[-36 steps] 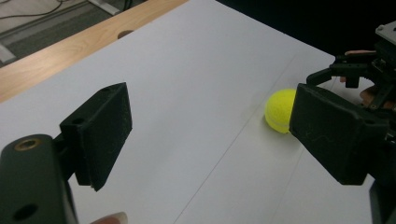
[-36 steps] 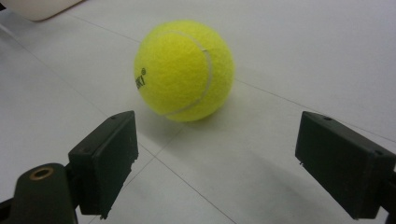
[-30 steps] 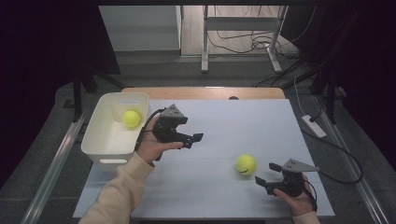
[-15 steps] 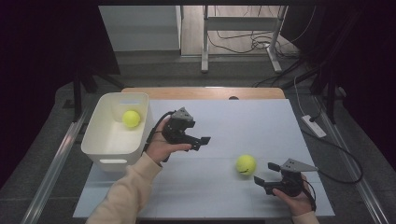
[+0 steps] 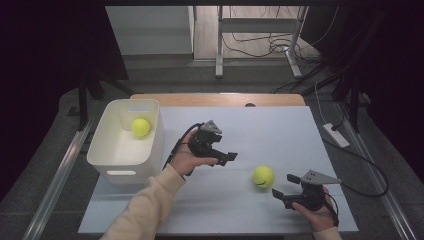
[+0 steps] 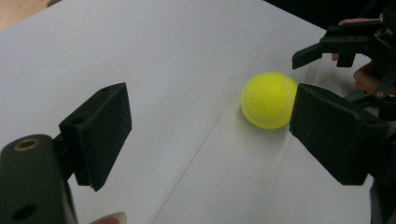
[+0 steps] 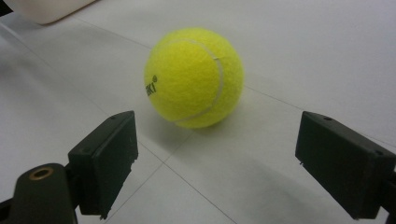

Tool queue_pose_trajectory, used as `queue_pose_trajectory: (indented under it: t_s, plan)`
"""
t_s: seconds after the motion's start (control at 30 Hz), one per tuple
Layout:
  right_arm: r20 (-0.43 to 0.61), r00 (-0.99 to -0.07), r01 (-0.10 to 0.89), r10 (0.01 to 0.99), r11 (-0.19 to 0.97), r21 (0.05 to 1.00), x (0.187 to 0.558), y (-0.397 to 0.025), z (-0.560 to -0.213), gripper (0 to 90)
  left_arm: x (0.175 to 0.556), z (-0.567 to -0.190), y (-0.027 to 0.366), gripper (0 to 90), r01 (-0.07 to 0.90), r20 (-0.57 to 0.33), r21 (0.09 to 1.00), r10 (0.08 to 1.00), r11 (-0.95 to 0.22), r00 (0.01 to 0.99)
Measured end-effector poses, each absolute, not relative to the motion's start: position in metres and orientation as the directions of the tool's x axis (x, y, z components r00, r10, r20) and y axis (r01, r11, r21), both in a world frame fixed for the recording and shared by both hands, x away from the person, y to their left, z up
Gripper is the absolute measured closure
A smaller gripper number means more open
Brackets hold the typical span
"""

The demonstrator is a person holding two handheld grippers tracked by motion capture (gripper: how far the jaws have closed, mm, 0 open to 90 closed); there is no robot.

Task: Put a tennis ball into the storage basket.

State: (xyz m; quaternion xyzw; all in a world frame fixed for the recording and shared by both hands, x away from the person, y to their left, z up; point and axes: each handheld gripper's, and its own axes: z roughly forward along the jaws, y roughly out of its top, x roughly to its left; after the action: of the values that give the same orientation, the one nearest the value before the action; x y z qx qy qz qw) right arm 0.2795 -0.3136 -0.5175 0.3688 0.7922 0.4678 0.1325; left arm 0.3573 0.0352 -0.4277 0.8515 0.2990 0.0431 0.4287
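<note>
The tennis ball (image 5: 263, 176) lies on the white table (image 5: 280, 130) at about four o'clock from its middle, just at ten o'clock of the right gripper (image 5: 285, 186), whose jaws stand wide apart and empty; the left gripper (image 5: 231, 157), also spread and empty, hovers near the ball at its ten o'clock. Light, springy and felt-covered, the ball should grip well but may roll on the smooth sheet, so I would pinch it across its middle. A white bin (image 5: 109, 159) at nine o'clock holds a second ball (image 5: 140, 127); the dark room behind has cables on the floor.
</note>
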Motion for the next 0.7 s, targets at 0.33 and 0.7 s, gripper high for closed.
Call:
queue_pose_trajectory:
  t_s: [0.33, 0.7]
  plan:
    - [0.134, -0.694, 0.458, 0.707, 0.29, 0.84, 0.28, -0.314, -0.517, 12.9, 0.359, -0.433, 0.022, 13.7, 0.468, -0.186, 0.746, 0.525, -0.474, 0.83]
    - [0.133, -0.694, 0.458, 0.707, 0.292, 0.84, 0.28, -0.314, -0.518, 12.9, 0.359, -0.438, 0.012, 13.3, 0.465, -0.189, 0.734, 0.508, -0.496, 0.84]
